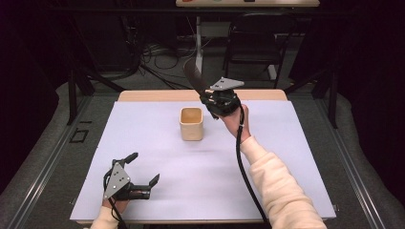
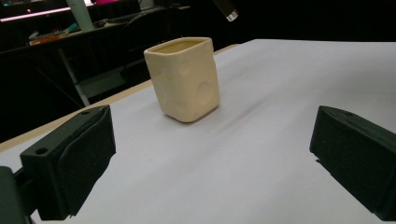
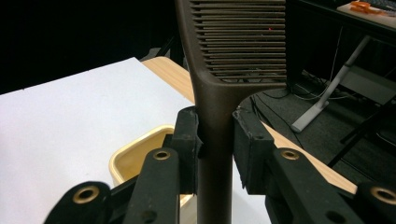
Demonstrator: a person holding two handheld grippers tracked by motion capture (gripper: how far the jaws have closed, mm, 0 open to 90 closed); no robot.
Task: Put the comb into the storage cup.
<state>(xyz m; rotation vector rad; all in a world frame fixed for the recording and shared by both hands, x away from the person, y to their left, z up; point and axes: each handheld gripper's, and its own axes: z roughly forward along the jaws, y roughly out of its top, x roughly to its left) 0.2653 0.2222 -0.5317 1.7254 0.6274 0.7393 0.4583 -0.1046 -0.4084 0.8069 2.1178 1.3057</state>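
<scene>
Right gripper (image 3: 215, 135): clamped on the handle of a dark brown comb (image 3: 238, 42), held up past the cup's far right side, near the table's far edge.
Left gripper (image 1: 143, 169): jaws apart, nothing between them, low over the near left part of the table (image 1: 267, 143).
Cup (image 1: 191, 123): one cream square cup, upright, on the white sheet at mid table, well apart from the left gripper.
High view: shows both grippers at once, with the comb as a dark blade rising from the right one.
Right gripper view: shows the comb's fine teeth and the cup's rim just below and left of the jaws.
Left gripper view: shows round dimples on the cup's side.
Count: two grippers, one comb, one cup.
</scene>
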